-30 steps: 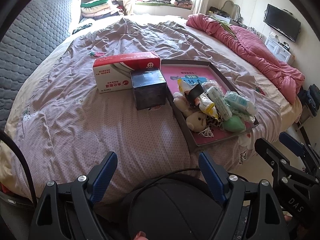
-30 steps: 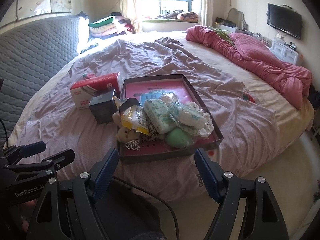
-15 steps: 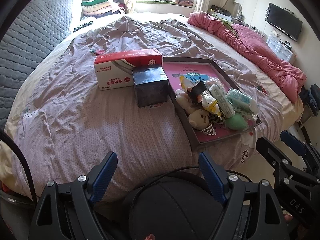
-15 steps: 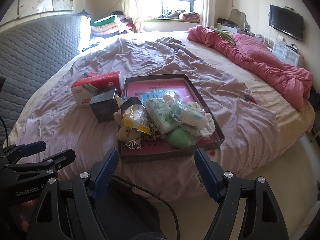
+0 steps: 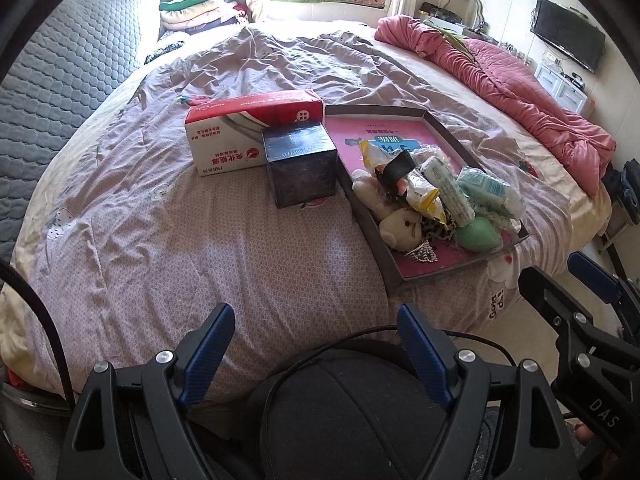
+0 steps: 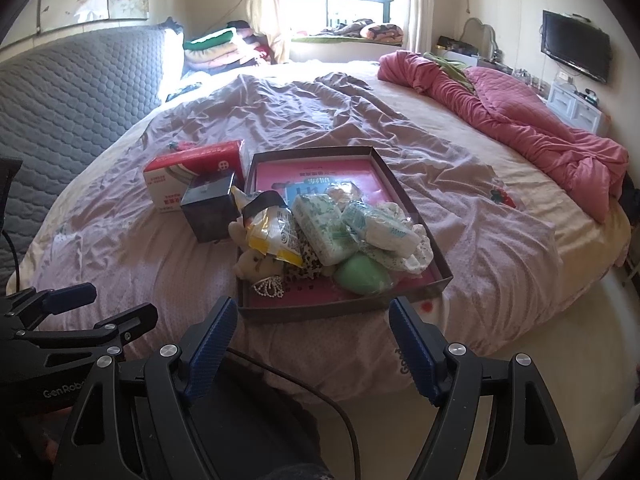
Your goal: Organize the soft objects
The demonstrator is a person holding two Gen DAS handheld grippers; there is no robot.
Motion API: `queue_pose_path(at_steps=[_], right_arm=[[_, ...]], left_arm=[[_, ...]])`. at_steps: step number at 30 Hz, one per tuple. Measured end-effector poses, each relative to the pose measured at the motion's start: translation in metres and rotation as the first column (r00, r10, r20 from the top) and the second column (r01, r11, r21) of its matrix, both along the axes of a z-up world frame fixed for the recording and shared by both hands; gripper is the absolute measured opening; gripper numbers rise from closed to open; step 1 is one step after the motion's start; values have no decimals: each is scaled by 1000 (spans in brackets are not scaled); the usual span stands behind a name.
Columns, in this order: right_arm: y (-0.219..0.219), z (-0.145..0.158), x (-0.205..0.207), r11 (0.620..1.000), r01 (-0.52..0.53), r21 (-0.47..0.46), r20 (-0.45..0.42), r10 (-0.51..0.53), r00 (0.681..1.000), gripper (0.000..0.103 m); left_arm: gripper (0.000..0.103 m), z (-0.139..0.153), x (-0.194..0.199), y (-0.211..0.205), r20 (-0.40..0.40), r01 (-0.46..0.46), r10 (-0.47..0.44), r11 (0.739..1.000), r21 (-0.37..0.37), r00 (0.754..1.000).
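Strawberry print [image 6: 503,197] beyond tray [image 6: 344,310]

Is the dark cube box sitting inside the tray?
No, the dark box stands on the bedspread, left of the tray.

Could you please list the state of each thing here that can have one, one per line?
Left gripper: open, empty, short of the bed.
Right gripper: open, empty.
Shallow grey cardboard tray with pink floor: lidless, soft items piled at its near end.
Red and white tissue box: closed, lying flat.
Dark blue cube box: closed, upright.
Wall-mounted black television: screen dark.
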State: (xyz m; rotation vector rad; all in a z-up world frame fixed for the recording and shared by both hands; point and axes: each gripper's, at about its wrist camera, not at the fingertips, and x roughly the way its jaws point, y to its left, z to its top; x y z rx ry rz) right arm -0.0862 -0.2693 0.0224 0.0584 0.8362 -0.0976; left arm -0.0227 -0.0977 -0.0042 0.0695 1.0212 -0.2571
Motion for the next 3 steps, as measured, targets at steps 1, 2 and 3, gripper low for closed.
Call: queue_pose_path(at_steps=[1, 2, 3], right_arm=[[0, 0, 0, 1000, 0, 2, -2, 0, 1000, 79], [0, -1, 1, 1000, -1, 4, -4, 1, 1000, 79], [-1, -1, 1, 1000, -3, 7, -6, 3, 1000, 79]], left_arm=[[83, -1, 0, -1, 3, 1, -1, 1000, 8, 1000], [83, -1, 0, -1, 5, 3, -3, 1000, 15, 1000], [83, -3, 1, -2, 5, 5, -5, 1000, 18, 1000]])
